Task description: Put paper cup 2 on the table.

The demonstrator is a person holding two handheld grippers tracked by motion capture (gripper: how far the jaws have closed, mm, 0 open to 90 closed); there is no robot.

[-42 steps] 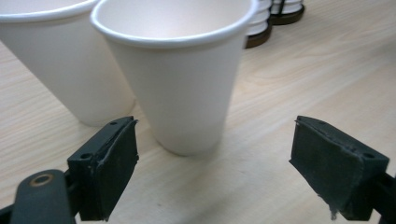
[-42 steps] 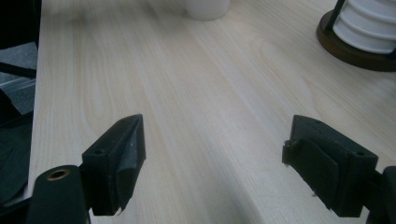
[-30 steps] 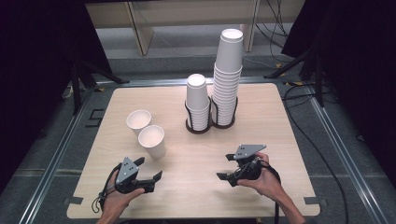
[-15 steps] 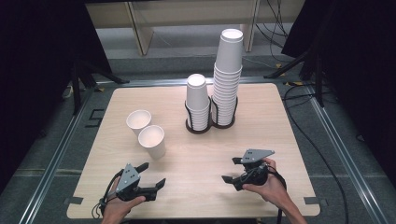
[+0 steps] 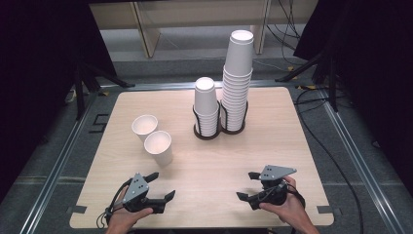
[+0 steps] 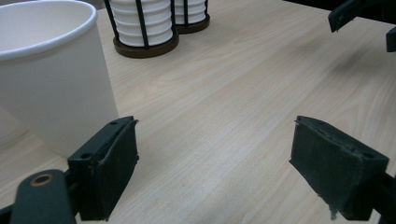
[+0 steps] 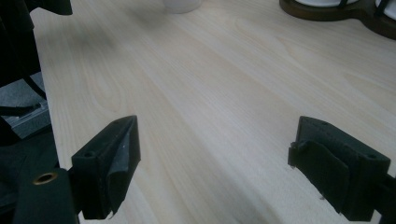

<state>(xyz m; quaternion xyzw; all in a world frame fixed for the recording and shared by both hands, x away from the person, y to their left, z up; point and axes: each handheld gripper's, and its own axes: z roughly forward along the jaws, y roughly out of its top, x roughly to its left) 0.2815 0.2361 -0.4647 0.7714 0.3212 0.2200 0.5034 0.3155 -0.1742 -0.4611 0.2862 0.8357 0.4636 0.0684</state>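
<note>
Two loose white paper cups stand left of centre, one [image 5: 144, 126] behind the other [image 5: 159, 147]. A dark wire rack [image 5: 209, 132] at mid-table holds a short stack of cups [image 5: 205, 105] and a tall stack [image 5: 237, 83]. Near the front edge, my left gripper [image 5: 161, 185] is open and holds nothing, with the nearer cup [image 6: 51, 70] just beyond its left jaw. My right gripper [image 5: 246, 185] is also open and holds nothing, and it points left across the bare wood. Each own view shows the wide gap in the left gripper [image 6: 215, 172] and the right gripper [image 7: 215, 172].
The wooden table [image 5: 272, 126] sits in a metal frame, with dark floor and cables around it. Bare wood lies between the two grippers and to the right of the rack. In the right gripper view the rack's base [image 7: 336, 11] lies at the top right.
Both grippers have drifted a little toward the table's front edge, still open. The cups and the rack have not moved.
</note>
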